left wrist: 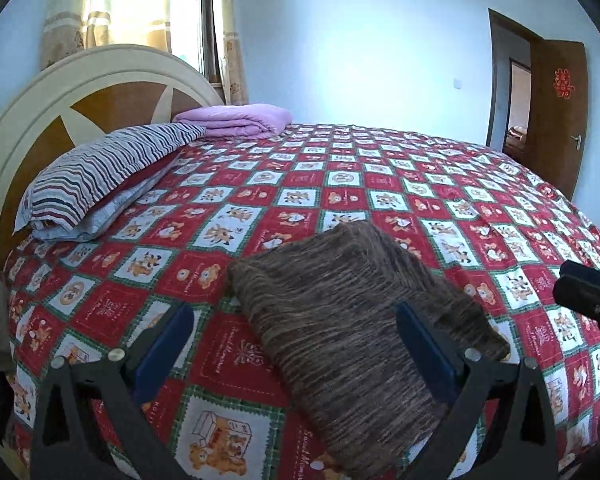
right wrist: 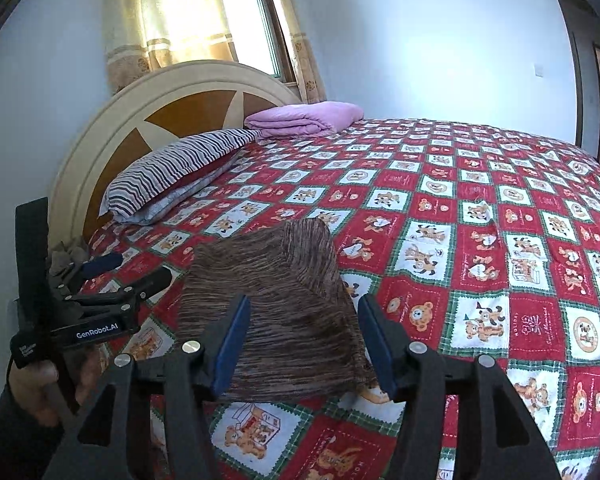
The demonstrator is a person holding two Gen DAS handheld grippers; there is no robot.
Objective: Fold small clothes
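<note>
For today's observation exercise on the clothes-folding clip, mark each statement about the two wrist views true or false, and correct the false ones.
1. The brown striped garment lies folded on the bedspread. True.
2. The right gripper is clamped on the garment. False: its jaws stand open, with the cloth beyond them and not pinched.
3. A folded purple blanket sits near the headboard. True.
4. The striped pillow lies on top of the purple blanket. False: it lies beside it, on the bed by the headboard.
5. The left gripper is open. True.
6. The door is closed. False: it stands open.
</note>
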